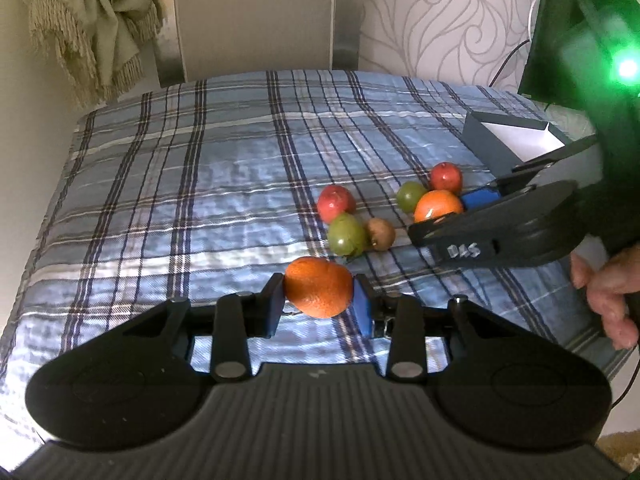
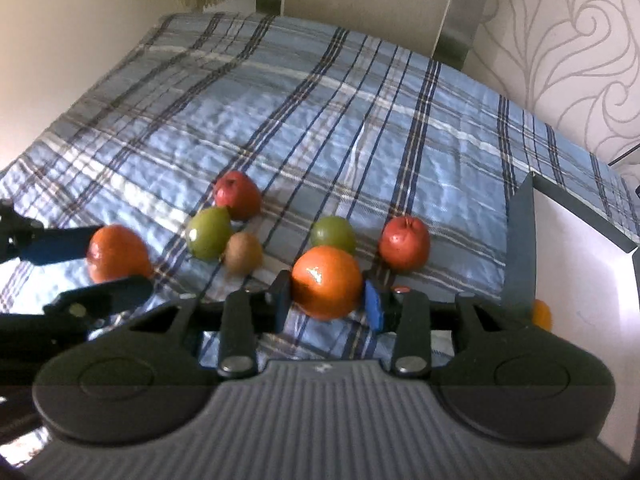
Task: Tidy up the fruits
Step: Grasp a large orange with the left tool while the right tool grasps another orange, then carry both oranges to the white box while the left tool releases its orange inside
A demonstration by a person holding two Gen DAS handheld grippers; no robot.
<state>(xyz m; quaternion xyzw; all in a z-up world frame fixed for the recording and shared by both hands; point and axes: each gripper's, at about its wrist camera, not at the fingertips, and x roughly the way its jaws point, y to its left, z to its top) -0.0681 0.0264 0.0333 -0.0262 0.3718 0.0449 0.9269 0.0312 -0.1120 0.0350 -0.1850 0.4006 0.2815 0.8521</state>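
My left gripper (image 1: 319, 302) is shut on an orange (image 1: 319, 287), held above the plaid cloth (image 1: 200, 184); the right wrist view shows that orange (image 2: 118, 254) at the far left. My right gripper (image 2: 328, 302) has a second orange (image 2: 326, 282) between its blue pads (image 2: 282, 298), which touch both of its sides. This orange (image 1: 438, 206) sits low among the loose fruit. Just behind it lie a green fruit (image 2: 333, 234) and a red apple (image 2: 404, 244). Further left are a kiwi (image 2: 243, 253), another green fruit (image 2: 209, 233) and a second red apple (image 2: 237, 195).
A dark box with a white inside (image 2: 520, 248) stands at the right edge of the cloth and holds one orange fruit (image 2: 542, 314). A hand (image 1: 608, 300) grips the right tool. A chair back (image 1: 256, 16) and a fringed cloth (image 1: 92, 20) stand beyond the far edge.
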